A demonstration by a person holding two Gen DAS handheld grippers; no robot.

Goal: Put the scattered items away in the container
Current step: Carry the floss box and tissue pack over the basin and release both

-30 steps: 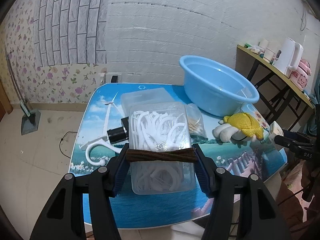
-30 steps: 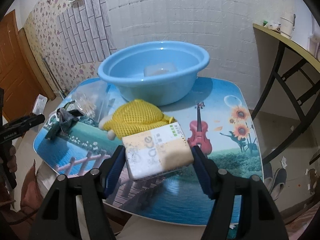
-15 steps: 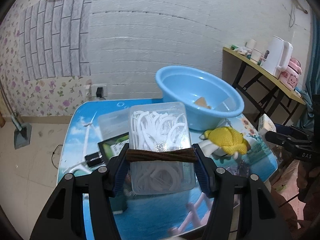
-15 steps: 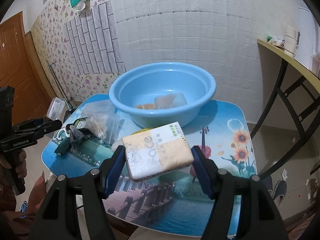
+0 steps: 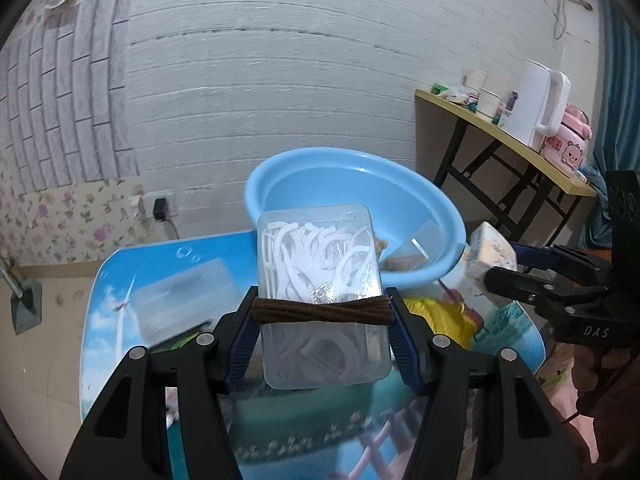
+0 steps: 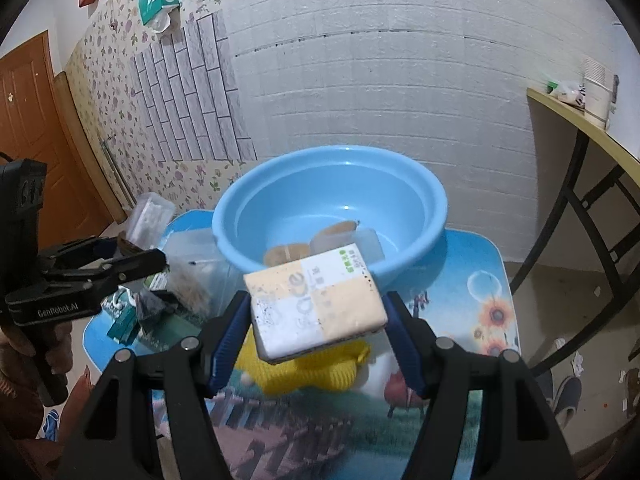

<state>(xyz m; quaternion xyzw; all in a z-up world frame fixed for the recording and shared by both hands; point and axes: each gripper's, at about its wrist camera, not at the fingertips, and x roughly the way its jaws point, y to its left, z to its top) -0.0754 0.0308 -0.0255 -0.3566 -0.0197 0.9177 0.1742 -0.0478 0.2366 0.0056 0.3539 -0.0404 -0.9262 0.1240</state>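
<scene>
The left claw (image 5: 322,312) is gripping a clear box (image 5: 320,292) of white hooks, bound by a brown band, its long axis pointing away toward the basin (image 5: 352,184). The right claw (image 6: 318,312) is clamping a tissue pack (image 6: 316,304) across its width, tilted. Both loads are hanging above the desk (image 6: 472,280), just short of the basin's near rim; the basin is lying straight ahead of each claw, and neither looks clearly nearer. Items already inside the basin are partly hidden behind the pack. A yellow mesh bundle (image 6: 304,372) is sitting below, half covered. The clutter at the desk's left edge is blurring beyond recognition.
</scene>
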